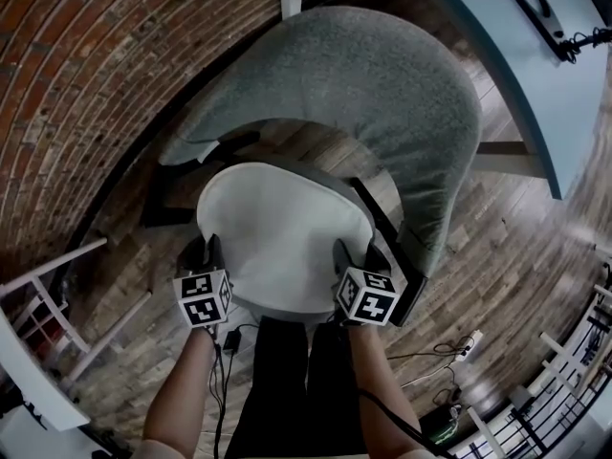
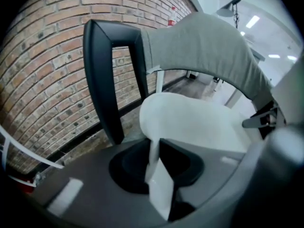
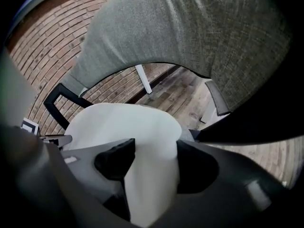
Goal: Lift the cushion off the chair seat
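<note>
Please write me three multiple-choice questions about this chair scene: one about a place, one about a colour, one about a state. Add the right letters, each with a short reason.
1. Where does the white cushion lie?
A. on the floor
B. on the chair seat
C. on the table

2. What colour is the backrest?
A. grey
B. red
C. yellow

3. How is the left gripper?
A. open above the cushion
B. holding a cable
C. closed on the cushion's edge

Answers: 1 B, the seat's dark rim shows around the cushion. 2 A, grey fabric shows in every view. 3 C, its jaws pinch the white edge thin.
</note>
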Tool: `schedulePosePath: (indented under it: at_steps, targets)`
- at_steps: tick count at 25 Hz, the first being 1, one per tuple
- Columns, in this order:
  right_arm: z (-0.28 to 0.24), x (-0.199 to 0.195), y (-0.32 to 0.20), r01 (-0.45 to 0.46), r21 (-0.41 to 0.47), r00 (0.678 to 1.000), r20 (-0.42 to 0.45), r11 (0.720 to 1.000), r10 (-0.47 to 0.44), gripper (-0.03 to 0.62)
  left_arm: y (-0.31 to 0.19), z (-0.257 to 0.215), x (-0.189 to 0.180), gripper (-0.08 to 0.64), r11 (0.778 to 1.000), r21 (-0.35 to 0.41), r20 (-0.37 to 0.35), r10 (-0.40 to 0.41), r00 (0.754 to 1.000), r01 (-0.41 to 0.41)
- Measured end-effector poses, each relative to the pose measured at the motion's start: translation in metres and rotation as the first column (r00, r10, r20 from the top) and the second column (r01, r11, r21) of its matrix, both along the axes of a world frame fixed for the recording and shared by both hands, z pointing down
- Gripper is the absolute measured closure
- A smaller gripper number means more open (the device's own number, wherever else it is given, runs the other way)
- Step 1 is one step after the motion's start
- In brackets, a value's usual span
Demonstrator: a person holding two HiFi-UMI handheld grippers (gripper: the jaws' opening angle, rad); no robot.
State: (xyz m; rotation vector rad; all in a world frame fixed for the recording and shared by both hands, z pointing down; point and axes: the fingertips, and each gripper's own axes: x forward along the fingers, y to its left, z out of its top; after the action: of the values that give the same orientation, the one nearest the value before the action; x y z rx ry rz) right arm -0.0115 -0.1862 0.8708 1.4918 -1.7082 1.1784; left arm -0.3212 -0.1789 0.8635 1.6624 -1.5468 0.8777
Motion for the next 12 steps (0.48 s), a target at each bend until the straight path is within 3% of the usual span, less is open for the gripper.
schedulePosePath:
  at_steps: [4, 12]
  targets:
    - [-0.016, 0.000, -0.002, 0.006, 0.021, 1.000, -0.017, 1.000, -0.005, 0.476, -0.002, -0.006, 0.000, 0.507, 1.000, 0.016, 0.034, -0.004, 0.999, 0.004]
    - [-0.044, -0.006, -0.005, 0.043, 0.057, 0.999, -0.020, 0.997, -0.042, 0.525, 0.001, -0.030, 0.003, 0.509, 0.998, 0.052, 0.079, -0.034, 0.996, 0.030]
